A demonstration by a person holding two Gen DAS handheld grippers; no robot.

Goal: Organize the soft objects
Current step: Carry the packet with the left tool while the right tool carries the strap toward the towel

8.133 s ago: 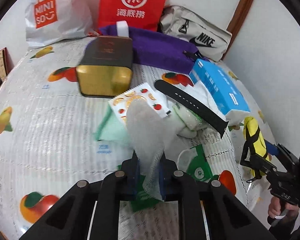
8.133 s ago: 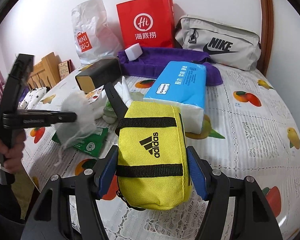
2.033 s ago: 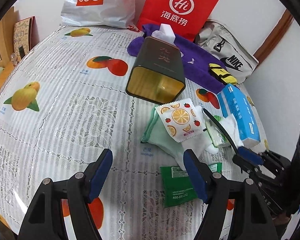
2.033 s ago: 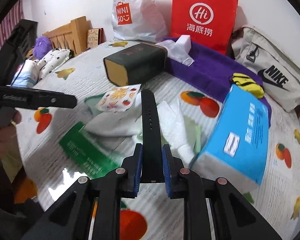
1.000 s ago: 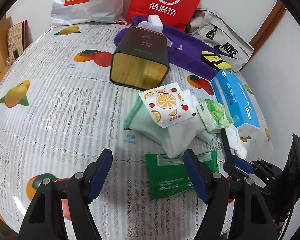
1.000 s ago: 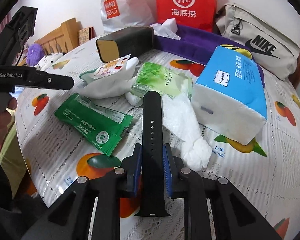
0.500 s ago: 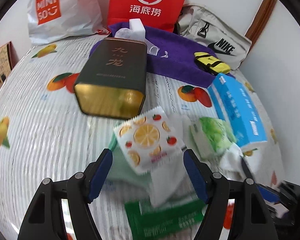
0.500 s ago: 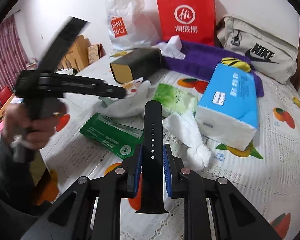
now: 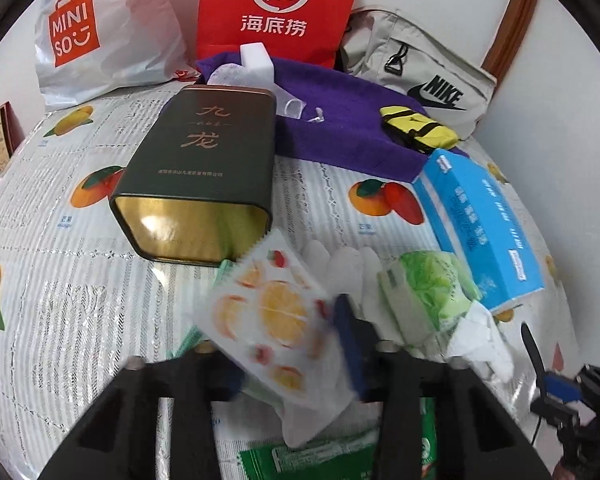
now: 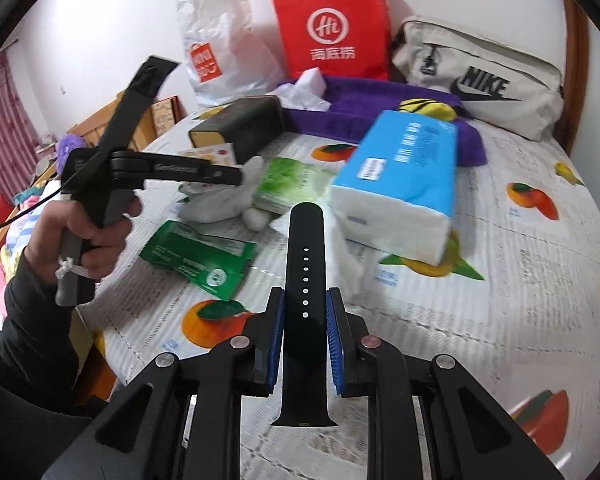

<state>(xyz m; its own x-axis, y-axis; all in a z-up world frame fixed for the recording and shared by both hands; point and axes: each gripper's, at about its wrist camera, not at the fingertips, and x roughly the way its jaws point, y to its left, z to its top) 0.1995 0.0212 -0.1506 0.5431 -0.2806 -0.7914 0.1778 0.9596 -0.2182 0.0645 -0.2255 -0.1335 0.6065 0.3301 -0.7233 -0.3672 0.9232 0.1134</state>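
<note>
My left gripper (image 9: 284, 344) has its jaws around the fruit-print wipes packet (image 9: 276, 320), which lies on a white cloth (image 9: 340, 268); the frame is blurred, so the grip is unclear. In the right wrist view the left gripper (image 10: 236, 176) reaches over the white cloth (image 10: 220, 200). My right gripper (image 10: 305, 320) is shut on a black watch strap (image 10: 305, 264), held above the table. A purple towel (image 9: 340, 136) at the back carries a yellow pouch (image 9: 418, 130) and a white gauze piece (image 9: 230, 76).
A dark tin box (image 9: 204, 176) lies on its side at centre. A blue tissue pack (image 9: 480, 220), a green leaf-print pack (image 9: 432, 292) and a green sachet (image 10: 198, 256) lie on the fruit-print tablecloth. Shopping bags (image 9: 276, 12) and a Nike bag (image 9: 420, 76) stand at the back.
My left gripper has moved forward and down onto the fruit-print packet, and its jaws have narrowed around it. My right gripper still holds the strap, nearly unmoved.
</note>
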